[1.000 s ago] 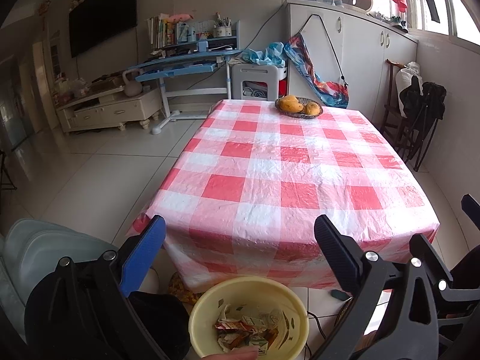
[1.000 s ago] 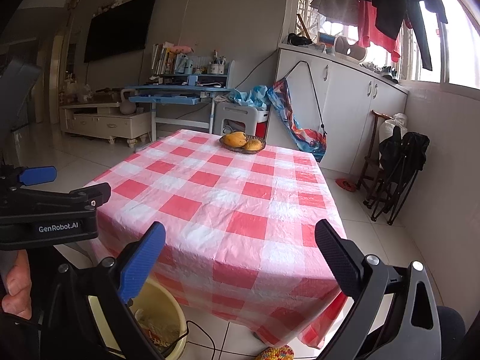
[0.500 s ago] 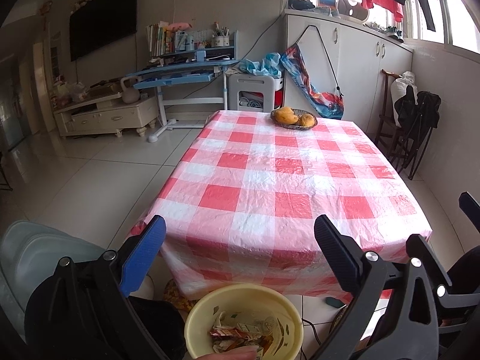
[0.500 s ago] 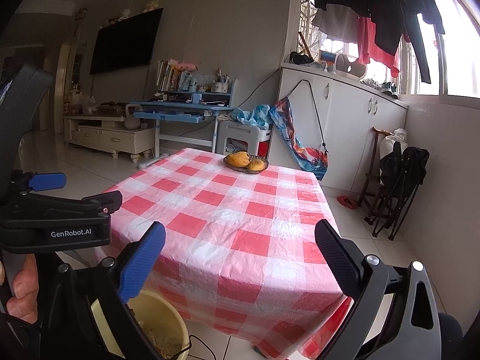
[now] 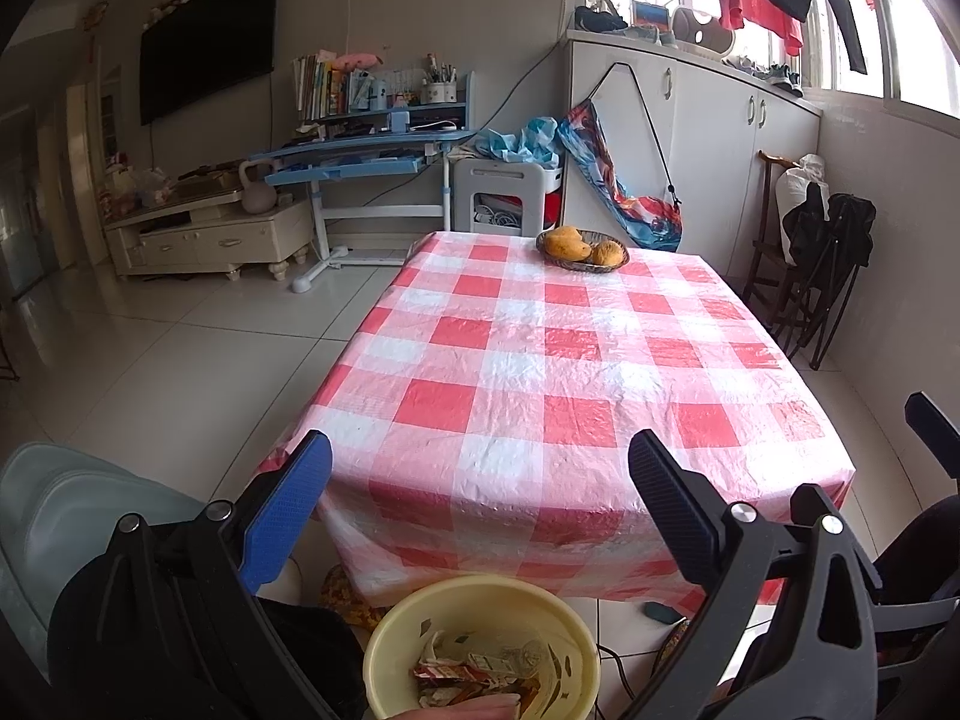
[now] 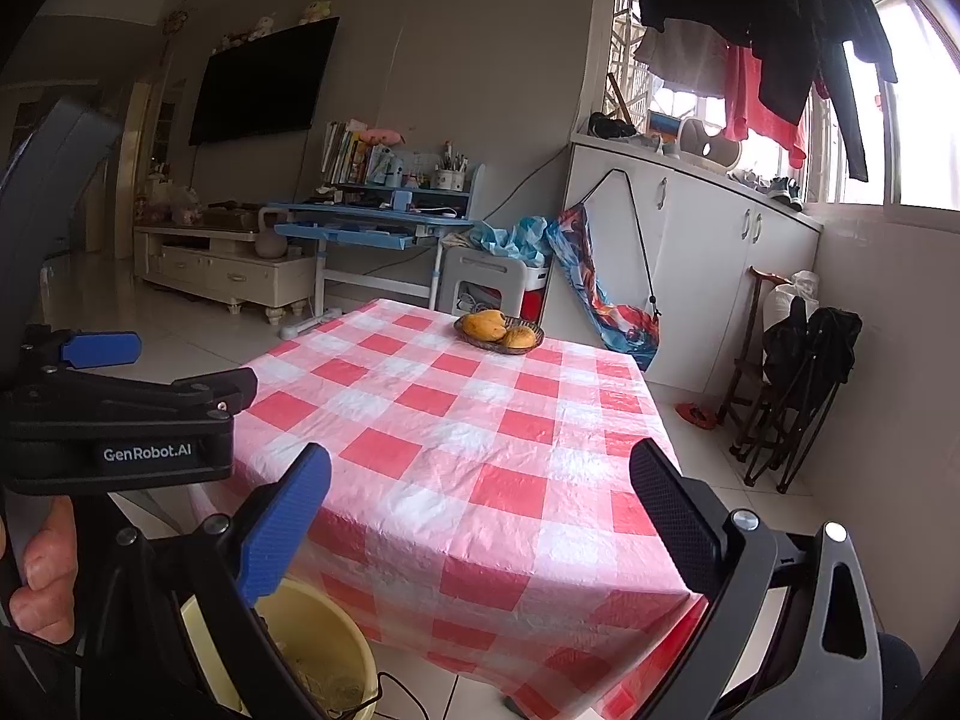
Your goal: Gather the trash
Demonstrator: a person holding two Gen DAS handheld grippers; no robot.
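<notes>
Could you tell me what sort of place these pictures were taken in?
Most likely a lived-in home, a combined living and dining room. A wall-mounted television hangs above a low cabinet, a dining table with a red-checked tablecloth holds a fruit basket, and laundry hangs drying by the window.

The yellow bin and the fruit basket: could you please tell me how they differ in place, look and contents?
The yellow bin stands on the floor at the table's near edge; the fruit basket sits on the tablecloth at the far end. The bin is deep, smooth and pale yellow; the basket is shallow and dark. The bin holds crumpled wrappers; the basket holds yellow-orange fruit. Both are round and open-topped.
</notes>
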